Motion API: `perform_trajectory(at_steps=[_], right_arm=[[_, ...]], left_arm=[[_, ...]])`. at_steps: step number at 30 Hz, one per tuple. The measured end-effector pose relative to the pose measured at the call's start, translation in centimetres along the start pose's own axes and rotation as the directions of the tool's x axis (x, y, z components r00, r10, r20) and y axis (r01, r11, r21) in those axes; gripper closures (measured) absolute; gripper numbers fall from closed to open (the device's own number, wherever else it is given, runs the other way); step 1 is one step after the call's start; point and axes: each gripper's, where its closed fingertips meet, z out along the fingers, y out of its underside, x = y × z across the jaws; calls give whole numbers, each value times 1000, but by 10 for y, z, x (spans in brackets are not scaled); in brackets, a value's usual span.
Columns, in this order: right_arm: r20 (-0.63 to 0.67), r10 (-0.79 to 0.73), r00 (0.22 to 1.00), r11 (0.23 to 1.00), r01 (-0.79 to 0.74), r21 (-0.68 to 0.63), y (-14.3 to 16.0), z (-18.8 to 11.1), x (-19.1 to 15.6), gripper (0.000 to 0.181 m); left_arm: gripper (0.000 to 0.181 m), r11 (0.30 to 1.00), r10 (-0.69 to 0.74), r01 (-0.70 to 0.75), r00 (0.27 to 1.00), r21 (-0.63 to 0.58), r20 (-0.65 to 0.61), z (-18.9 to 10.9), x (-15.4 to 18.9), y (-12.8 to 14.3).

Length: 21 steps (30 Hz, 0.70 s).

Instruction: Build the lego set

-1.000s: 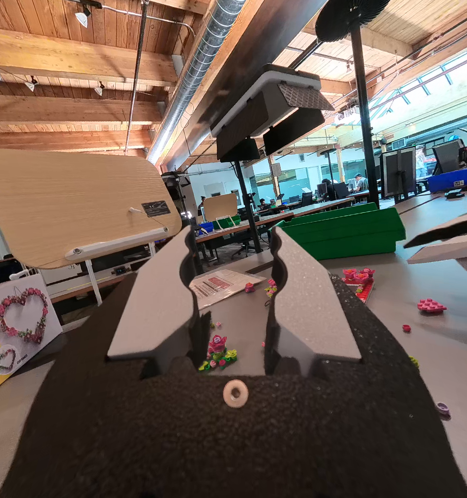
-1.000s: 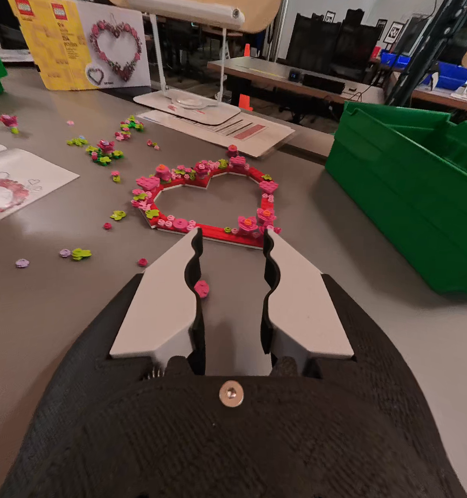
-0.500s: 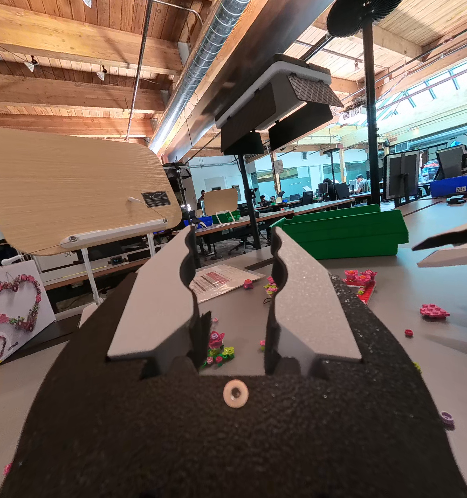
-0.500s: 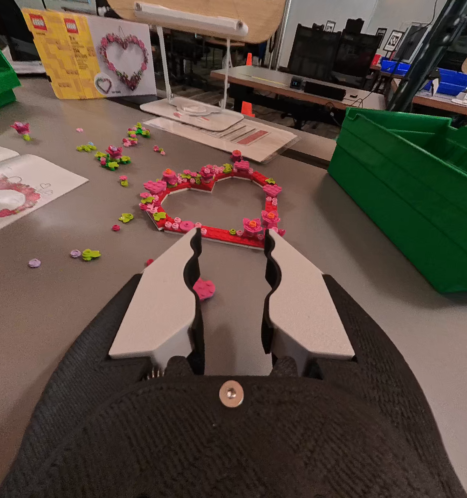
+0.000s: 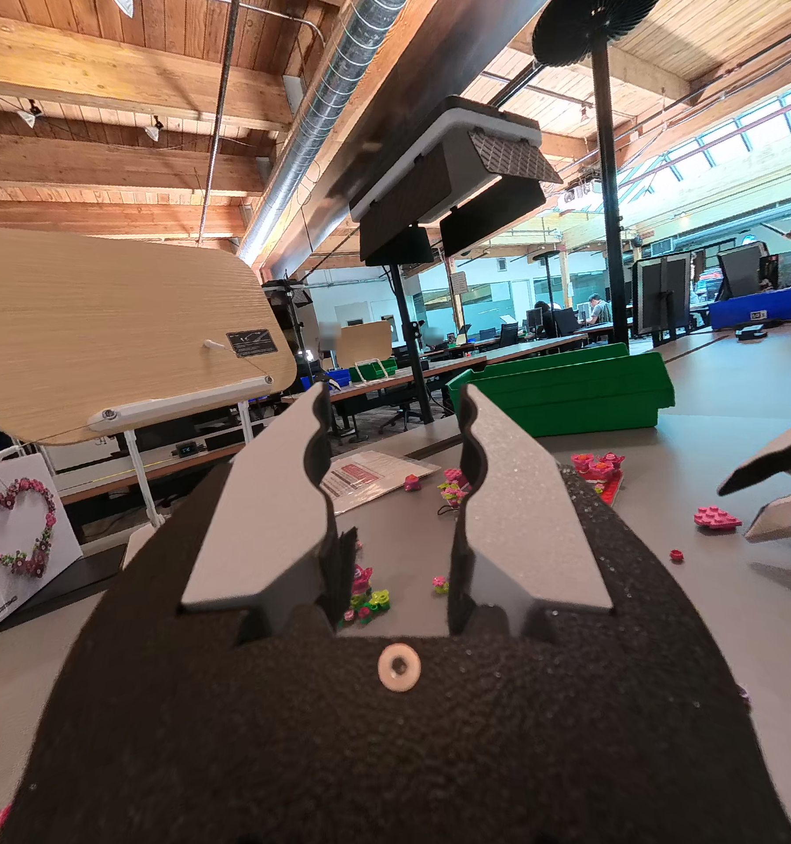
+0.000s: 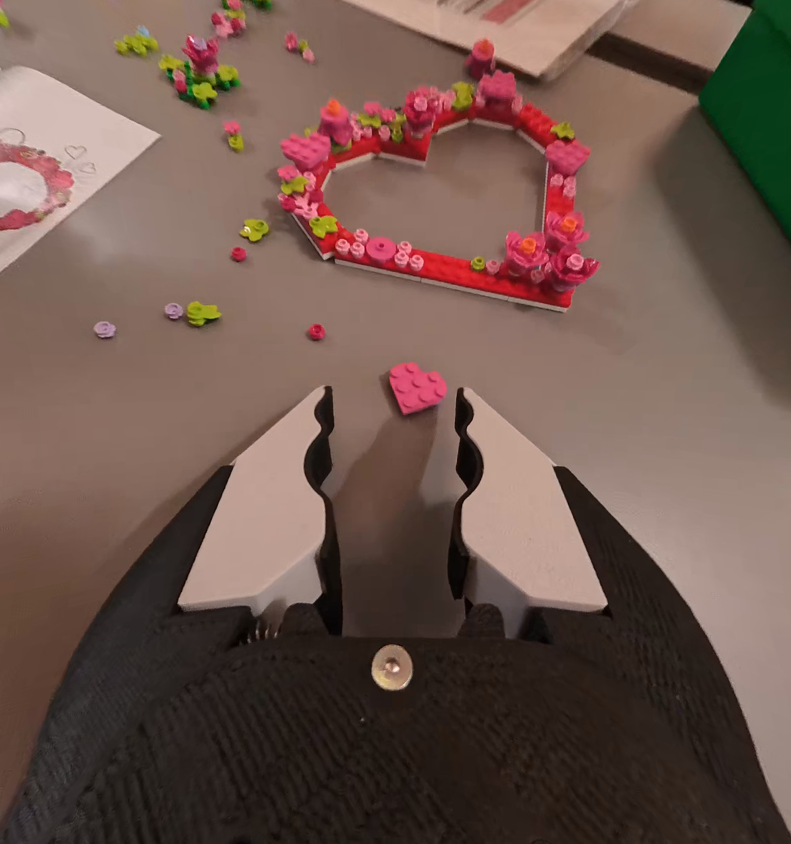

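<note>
Hovering spread and empty, the right tongs (image 6: 393, 392) frame a pink heart plate (image 6: 416, 387) on the desk (image 6: 658, 411); the red heart wreath (image 6: 434, 192) lies beyond. The left tongs (image 5: 393, 397) gape, empty.

An open-plan office or lab: timber-beam ceiling (image 5: 110, 82), exposed duct (image 5: 311, 118), rows of desks (image 5: 498, 351) with monitors (image 5: 660, 292).

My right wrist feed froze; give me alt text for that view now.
The open right gripper points down at a pink heart plate lying on the grey table, untouched. Beyond lies the red heart frame with flowers, loose pieces to its left.
</note>
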Motion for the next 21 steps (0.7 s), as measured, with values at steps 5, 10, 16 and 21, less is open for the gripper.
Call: perform_trajectory(at_steps=[5, 10, 16, 21], right_arm=[[-51, 22, 998, 999, -24, -31, 3, 4, 11, 131], [-62, 31, 998, 998, -35, -61, 9, 5, 18, 132], [-127, 63, 990, 996, -70, -50, 13, -2, 42, 139], [75, 1, 997, 1000, -3, 27, -2, -1, 21, 136]], left_arm=[[127, 1000, 24, -25, 999, -10, -22, 1, 6, 2], [128, 999, 34, -35, 999, -18, -34, 2, 9, 4], [128, 999, 25, -26, 999, -31, -45, 3, 11, 7], [128, 999, 34, -36, 998, -34, -58, 3, 14, 8]])
